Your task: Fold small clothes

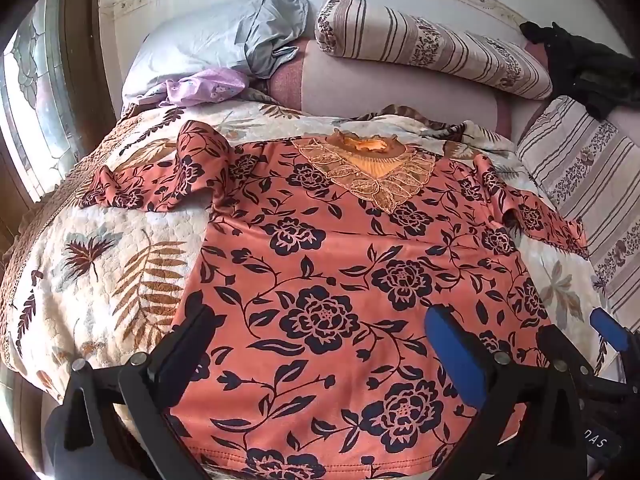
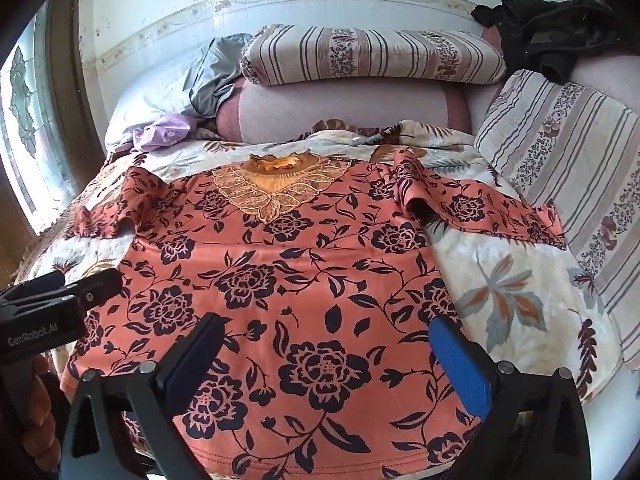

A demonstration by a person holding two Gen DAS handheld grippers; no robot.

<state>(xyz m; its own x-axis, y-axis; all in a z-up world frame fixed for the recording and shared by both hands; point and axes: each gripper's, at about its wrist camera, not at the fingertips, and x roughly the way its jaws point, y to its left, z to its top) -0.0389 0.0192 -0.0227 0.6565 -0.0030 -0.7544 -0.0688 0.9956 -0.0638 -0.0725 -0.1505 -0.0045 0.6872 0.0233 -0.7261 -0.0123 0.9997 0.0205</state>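
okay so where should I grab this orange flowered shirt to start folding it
Take the shirt by its sleeves: left gripper on the crumpled sleeve, right gripper on the spread sleeve. Come from the outer sides; both stick out past the flat body.

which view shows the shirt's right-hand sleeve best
The right wrist view: the sleeve lies spread across the quilt near mid-frame, its whole length to the cuff visible. In the left wrist view the same sleeve sits squeezed toward the frame's edge, foreshortened and harder to read.
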